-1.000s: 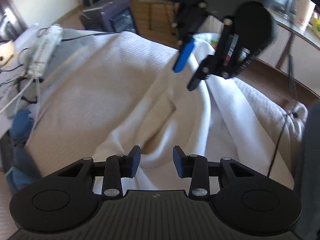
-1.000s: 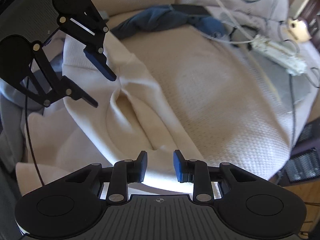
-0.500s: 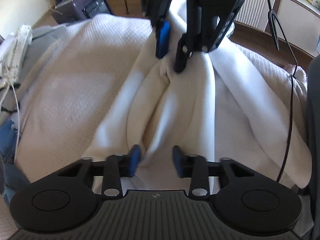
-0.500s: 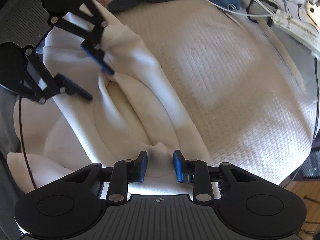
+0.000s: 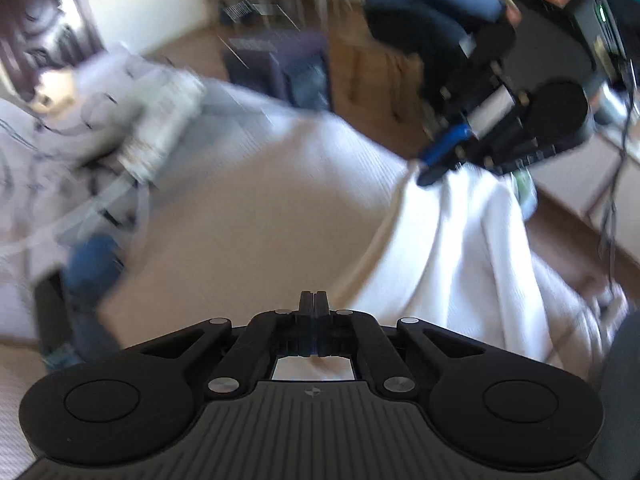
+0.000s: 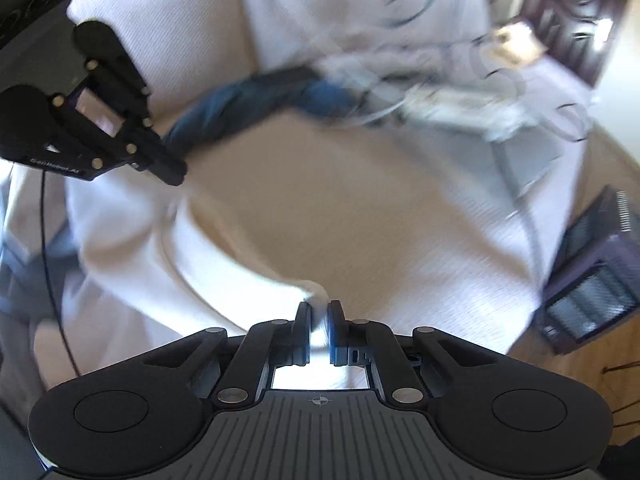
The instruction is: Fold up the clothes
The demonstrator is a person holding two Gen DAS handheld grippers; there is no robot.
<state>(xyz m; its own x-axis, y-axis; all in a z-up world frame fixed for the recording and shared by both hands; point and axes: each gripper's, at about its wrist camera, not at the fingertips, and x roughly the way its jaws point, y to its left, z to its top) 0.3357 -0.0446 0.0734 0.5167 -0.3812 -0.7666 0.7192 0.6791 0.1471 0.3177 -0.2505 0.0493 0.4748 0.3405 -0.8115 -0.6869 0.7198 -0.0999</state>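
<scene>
Pinching the cream-white waffle-knit garment [image 6: 320,208] at two spots: right gripper [image 6: 319,320] w/ a fold of fabric clamped between its fingers, left gripper [image 5: 314,305] clenched fully, cloth edge running under its tips. Garment lies spread over the bed, lifted into ridges twd each gripper. Blue crumpled cloth [image 6: 256,100] beyond it. Frames blurred.

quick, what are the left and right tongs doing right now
Left tongs: closed; from the right wrist view they seem to pinch the white garment.
Right tongs: closed on a fold of the white garment.
</scene>
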